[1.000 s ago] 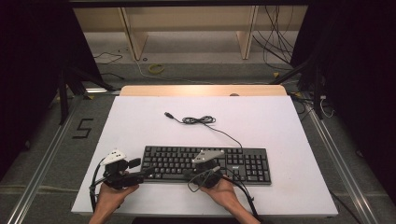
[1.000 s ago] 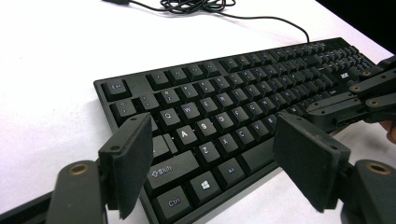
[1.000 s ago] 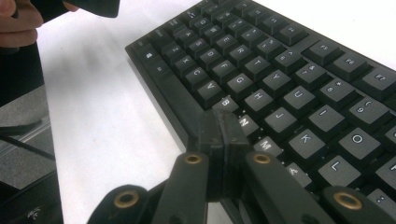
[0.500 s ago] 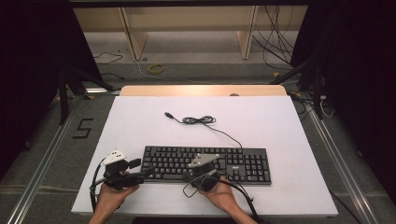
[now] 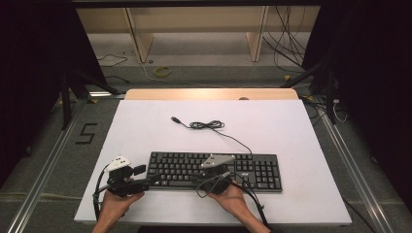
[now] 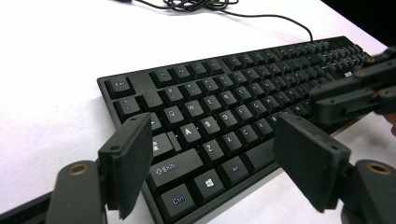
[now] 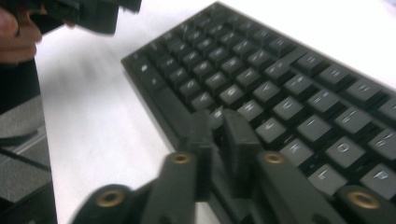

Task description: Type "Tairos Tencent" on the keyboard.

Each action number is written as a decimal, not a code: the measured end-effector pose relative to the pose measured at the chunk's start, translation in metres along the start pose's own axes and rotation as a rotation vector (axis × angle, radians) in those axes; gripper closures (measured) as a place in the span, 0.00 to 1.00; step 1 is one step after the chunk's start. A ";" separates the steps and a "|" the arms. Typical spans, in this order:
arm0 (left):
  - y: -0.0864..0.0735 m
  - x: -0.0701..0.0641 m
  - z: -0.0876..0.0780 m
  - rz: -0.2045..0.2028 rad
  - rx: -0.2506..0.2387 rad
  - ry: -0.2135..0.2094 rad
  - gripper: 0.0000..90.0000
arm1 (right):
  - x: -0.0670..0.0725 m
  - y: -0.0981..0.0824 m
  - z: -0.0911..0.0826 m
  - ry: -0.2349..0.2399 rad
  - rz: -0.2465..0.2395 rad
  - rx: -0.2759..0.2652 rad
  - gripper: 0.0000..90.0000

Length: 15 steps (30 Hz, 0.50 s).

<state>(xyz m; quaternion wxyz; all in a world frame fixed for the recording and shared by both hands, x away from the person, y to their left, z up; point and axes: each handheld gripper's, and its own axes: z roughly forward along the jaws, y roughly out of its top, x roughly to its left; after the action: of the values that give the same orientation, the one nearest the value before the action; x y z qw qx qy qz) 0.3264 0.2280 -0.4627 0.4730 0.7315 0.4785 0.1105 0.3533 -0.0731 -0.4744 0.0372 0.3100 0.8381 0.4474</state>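
A: Keyboard (image 5: 214,171) at six o'clock on tabletop (image 5: 272,121); handling?
B: Probably rigid and light; grip its front edge. Left tool (image 6: 219,161) apart; right tool (image 7: 218,135) barely parted, just been opening, nothing between.

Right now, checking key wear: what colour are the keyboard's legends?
White on black keyboard; left gripper view.

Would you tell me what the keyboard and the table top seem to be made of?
Keyboard: likely matte black plastic, with moulded keycaps, pale printed legends and a soft sheen. Table top: a white, dull, smooth sheet without grain, perhaps laminate or painted board; the look leaves it open.
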 end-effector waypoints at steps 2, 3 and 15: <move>0.000 0.000 0.000 0.001 0.001 0.002 0.31 | -0.003 0.002 -0.001 0.002 0.014 -0.014 0.86; 0.000 0.000 0.000 0.002 0.001 0.001 0.32 | -0.005 0.003 -0.001 0.000 0.020 -0.017 0.82; -0.001 0.003 0.000 0.000 0.010 0.018 0.42 | -0.014 0.026 0.005 0.012 0.070 -0.029 0.54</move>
<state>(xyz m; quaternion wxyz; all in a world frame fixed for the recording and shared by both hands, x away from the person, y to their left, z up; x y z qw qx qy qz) 0.3273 0.2310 -0.4644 0.4650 0.7328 0.4834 0.1146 0.3789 -0.0663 -0.4606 0.0209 0.3357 0.8203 0.4626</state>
